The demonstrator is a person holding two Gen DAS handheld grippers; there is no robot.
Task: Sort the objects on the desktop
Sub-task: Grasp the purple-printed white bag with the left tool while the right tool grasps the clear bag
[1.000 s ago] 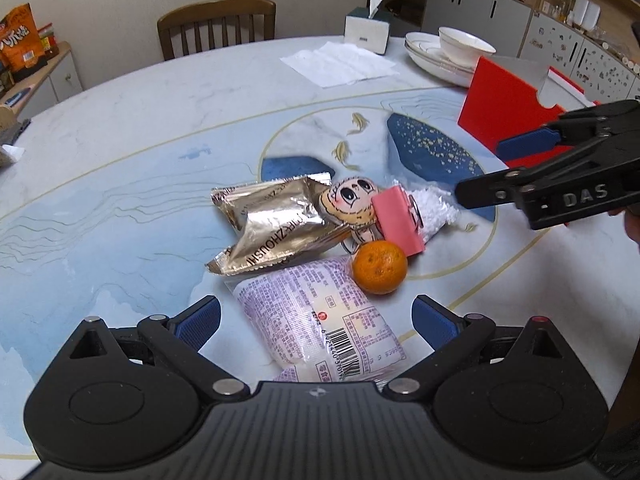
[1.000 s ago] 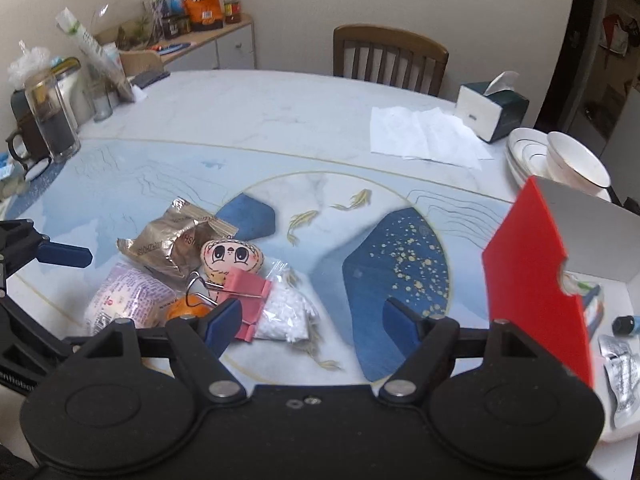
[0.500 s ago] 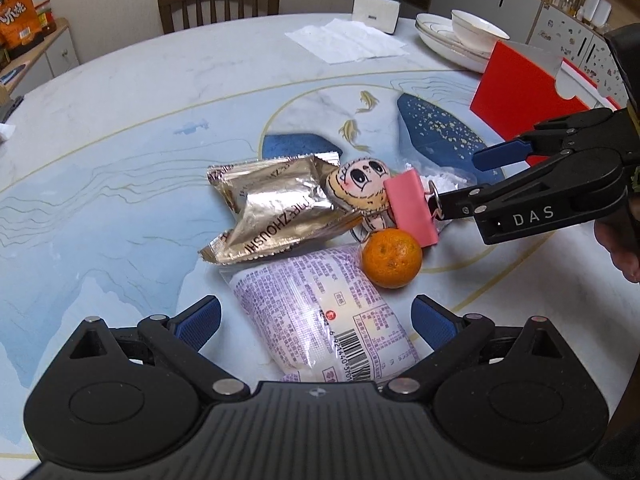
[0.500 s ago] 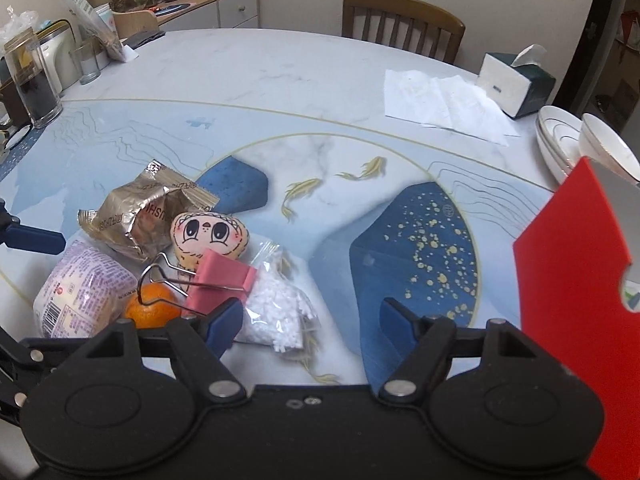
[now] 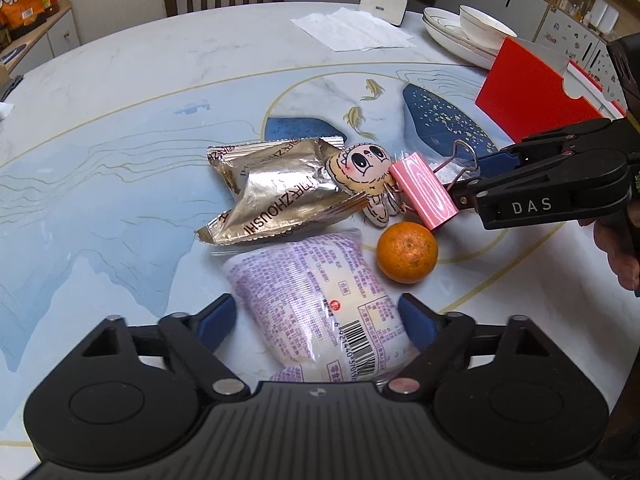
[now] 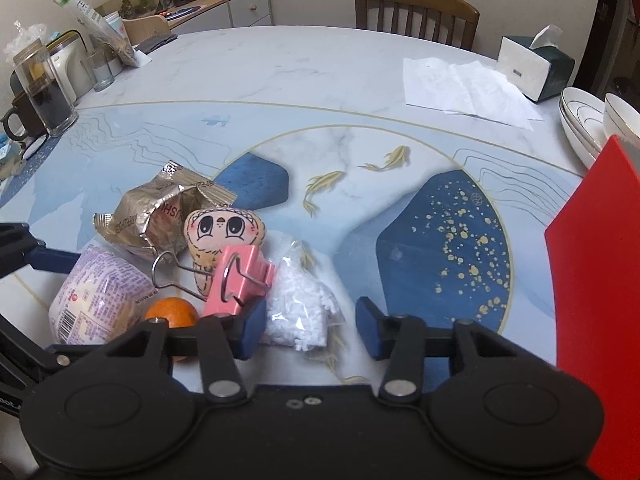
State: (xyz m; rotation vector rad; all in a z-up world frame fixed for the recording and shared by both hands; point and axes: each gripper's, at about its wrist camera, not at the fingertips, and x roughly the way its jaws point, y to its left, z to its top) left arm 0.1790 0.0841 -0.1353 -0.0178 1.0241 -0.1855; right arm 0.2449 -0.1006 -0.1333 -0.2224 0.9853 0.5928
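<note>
Only the right wrist view shows the clear bag of white granules [image 6: 298,312] between the closing, unclenched right gripper [image 6: 310,330] fingers, beside the pink binder clip [image 6: 236,280]. The left gripper [image 5: 316,320], closing, brackets the purple barcoded packet [image 5: 320,304]; the silver foil pouch [image 5: 276,192] reads "ZHOUSHI".

Lighting: even, soft indoor light from above. Glare: bright highlights are seen on the crinkled foil snack packet [image 5: 276,190]; a faint sheen on the marble-pattern table [image 5: 120,92] beyond it. Shadows: weak, short, thrown close under the mandarin [image 5: 407,252] beside the packet. Distortion: strong fisheye bending at the table's rim. Focus: centre sharp, corners softened and darkened.
</note>
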